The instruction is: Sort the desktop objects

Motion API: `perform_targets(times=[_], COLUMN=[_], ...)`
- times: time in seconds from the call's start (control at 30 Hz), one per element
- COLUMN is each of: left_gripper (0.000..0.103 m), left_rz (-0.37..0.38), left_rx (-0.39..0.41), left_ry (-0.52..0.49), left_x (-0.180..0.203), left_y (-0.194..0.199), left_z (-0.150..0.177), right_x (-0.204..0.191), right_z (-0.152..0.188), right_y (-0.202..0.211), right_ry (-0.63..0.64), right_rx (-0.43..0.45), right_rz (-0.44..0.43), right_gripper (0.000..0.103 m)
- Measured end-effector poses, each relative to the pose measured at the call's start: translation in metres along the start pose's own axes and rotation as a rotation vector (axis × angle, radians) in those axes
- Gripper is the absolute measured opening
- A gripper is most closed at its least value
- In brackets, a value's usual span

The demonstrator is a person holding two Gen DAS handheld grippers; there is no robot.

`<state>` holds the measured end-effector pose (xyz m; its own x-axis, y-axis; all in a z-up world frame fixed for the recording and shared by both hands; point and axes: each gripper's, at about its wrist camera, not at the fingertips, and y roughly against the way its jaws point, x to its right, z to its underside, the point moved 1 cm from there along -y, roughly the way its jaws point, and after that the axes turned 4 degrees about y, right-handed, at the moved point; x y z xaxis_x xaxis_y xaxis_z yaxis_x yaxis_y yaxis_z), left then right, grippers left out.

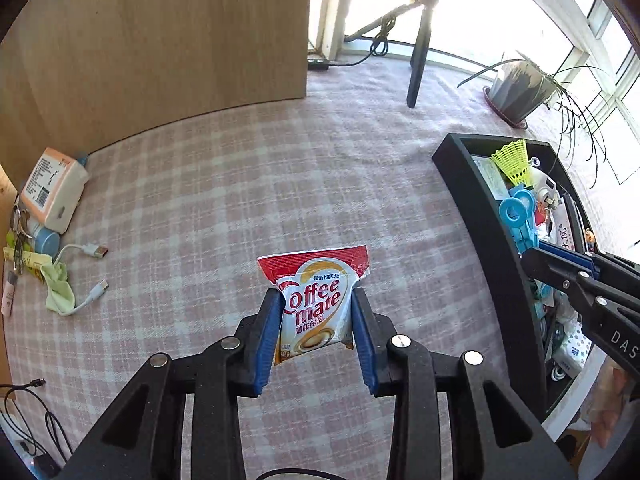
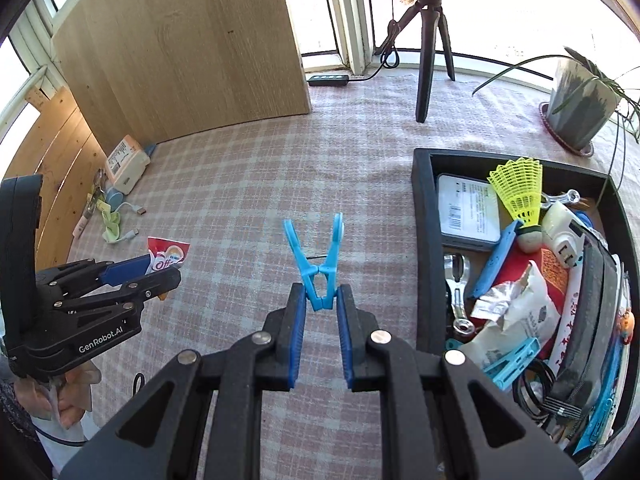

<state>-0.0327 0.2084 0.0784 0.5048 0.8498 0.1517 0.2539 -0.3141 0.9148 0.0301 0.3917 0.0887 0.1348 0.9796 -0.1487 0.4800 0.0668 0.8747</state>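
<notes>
The left gripper [image 1: 316, 312] pinches a Coffee mate sachet [image 1: 314, 300] by its soft sides above the checked cloth [image 1: 224, 184]; it may slide out in transit. The right gripper [image 2: 320, 308] clamps a blue clothespin [image 2: 318, 258] only at its tail, left of the crowded black tray [image 2: 424, 240], so it could pivot loose

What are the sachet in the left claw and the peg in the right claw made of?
Sachet: glossy printed plastic or foil film, judging by its crinkles and sheen. Peg: moulded blue plastic, uniform colour, smooth matte-to-satin surface.
</notes>
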Motion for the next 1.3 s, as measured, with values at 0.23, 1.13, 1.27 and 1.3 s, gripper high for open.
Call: perform_targets(times=[0.23, 1.13, 1.27, 1.3], left_gripper=[0.033, 0.065, 0.064, 0.063], left_rz=[0.082, 0.123, 0.073, 0.058], left_rx=[0.021, 0.100, 0.117, 0.122], left_ry=[-0.104, -0.168, -0.125, -0.115], left_x=[0.115, 0.191, 0.149, 0.138], left_y=[-0.049, -0.022, -0.015, -0.012], left_z=[-0.056, -0.079, -0.085, -0.085], right_x=[0.073, 0.165, 0.149, 0.143], right_z=[0.026, 0.067, 0.052, 0.047], right_y=[0.049, 0.106, 0.101, 0.098], right_ry=[-0.143, -0.336, -0.298, -0.283], right_rx=[0.053, 0.094, 0.102, 0.102], right_rz=[0.104, 0.280, 0.255, 0.248], right_gripper=[0.016, 0.056, 0.056, 0.056])
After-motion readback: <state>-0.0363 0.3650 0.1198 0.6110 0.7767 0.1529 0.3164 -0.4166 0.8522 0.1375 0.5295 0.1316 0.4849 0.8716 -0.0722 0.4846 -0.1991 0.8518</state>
